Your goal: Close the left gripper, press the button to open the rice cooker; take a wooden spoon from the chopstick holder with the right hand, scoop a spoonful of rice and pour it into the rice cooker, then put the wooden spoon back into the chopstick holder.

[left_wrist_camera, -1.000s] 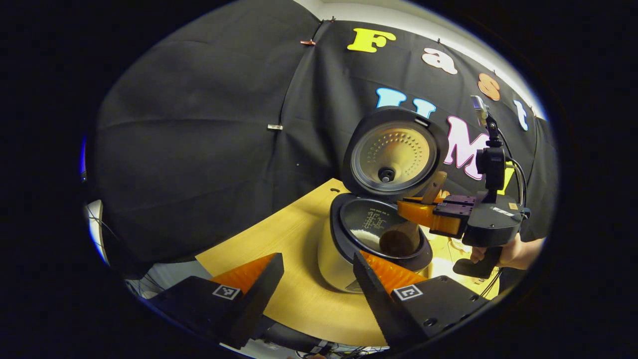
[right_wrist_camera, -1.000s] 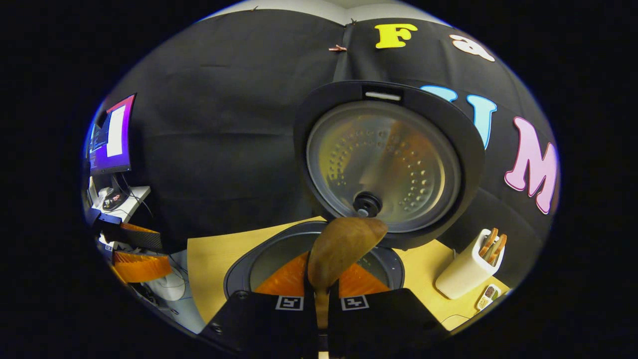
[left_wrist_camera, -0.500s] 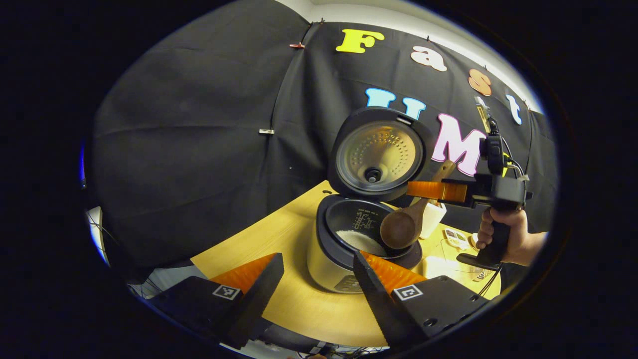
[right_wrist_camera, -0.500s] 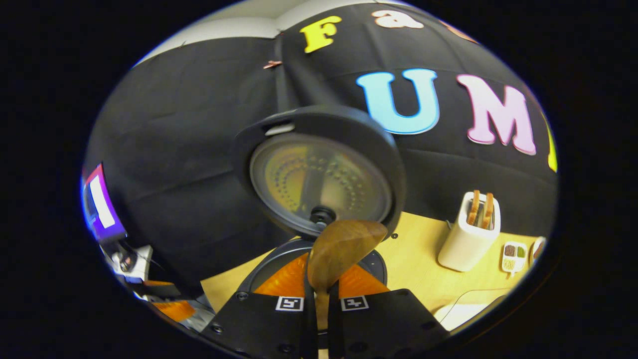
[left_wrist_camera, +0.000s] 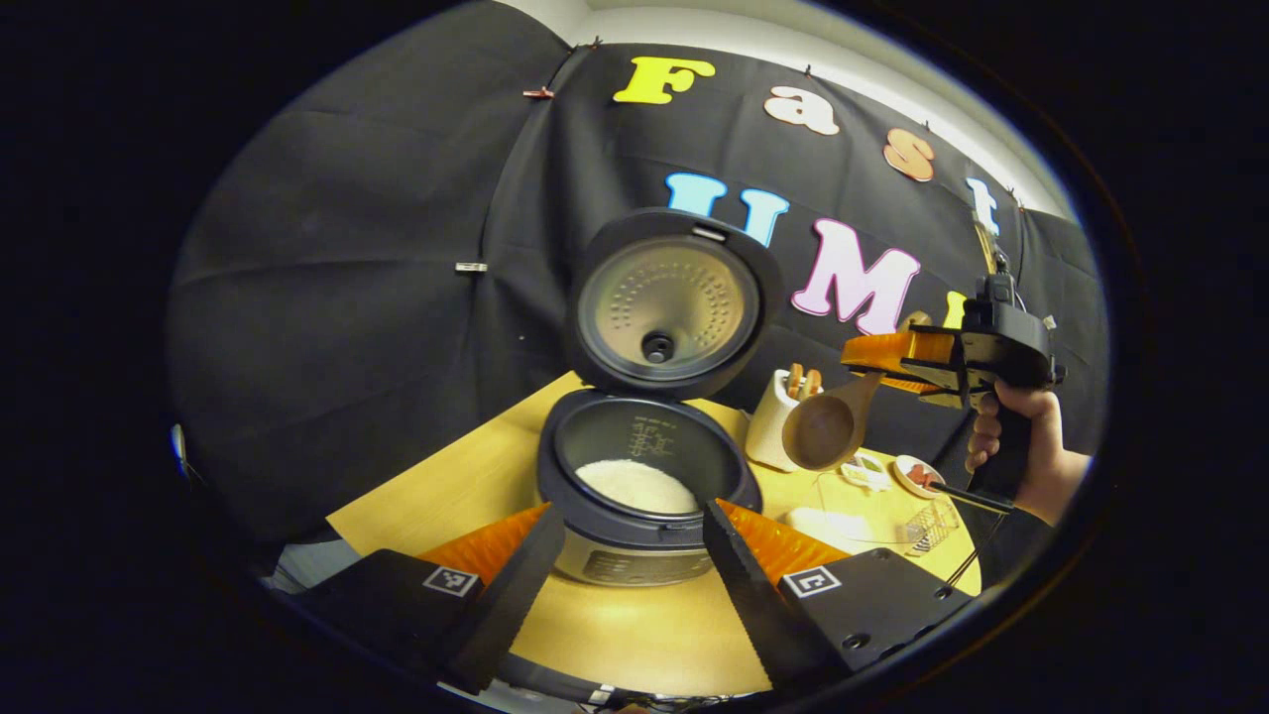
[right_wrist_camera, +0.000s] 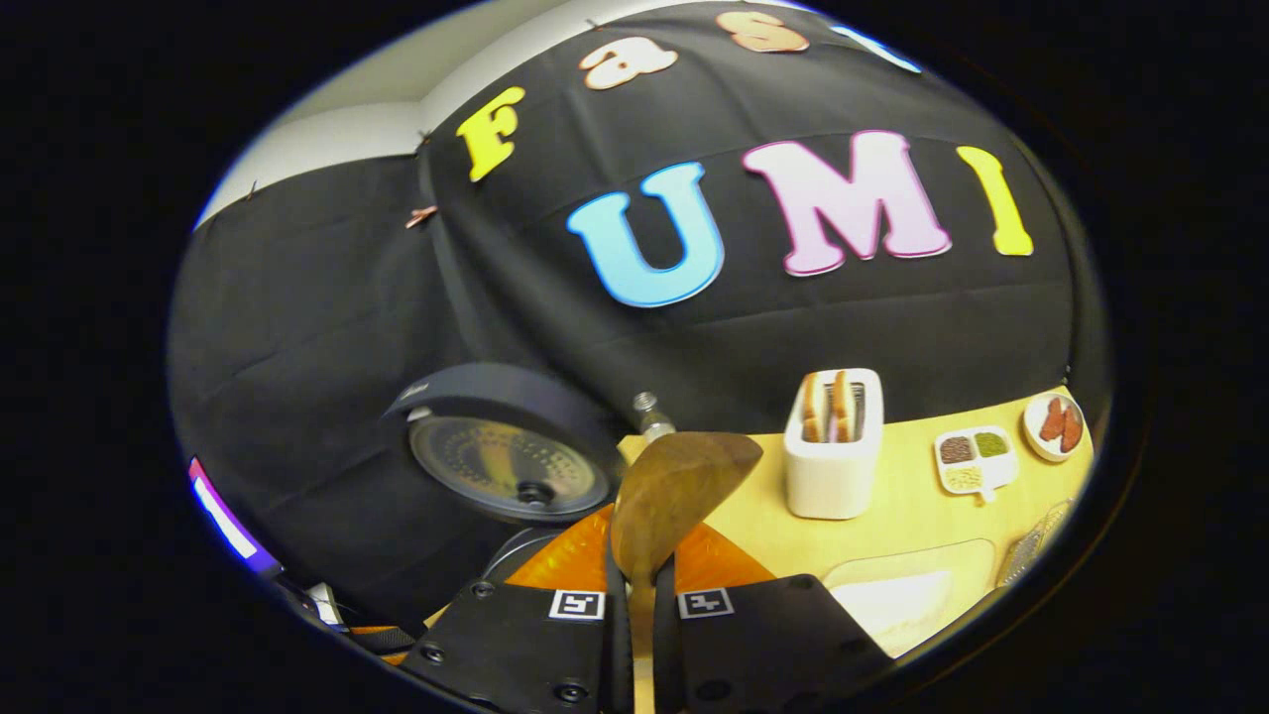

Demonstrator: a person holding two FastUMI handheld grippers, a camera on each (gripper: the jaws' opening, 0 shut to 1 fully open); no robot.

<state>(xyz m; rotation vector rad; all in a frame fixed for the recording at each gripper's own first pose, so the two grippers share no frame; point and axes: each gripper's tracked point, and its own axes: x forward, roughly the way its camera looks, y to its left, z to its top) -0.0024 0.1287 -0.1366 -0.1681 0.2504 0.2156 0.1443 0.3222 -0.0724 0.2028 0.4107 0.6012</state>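
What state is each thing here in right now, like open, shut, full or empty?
Rice cooker: lid up, white rice in the pot.
Wooden spoon: held in the air, bowl looks empty.
Chopstick holder: upright, utensils inside.
Right gripper: shut on the wooden spoon's handle.
Left gripper: open, holding nothing.
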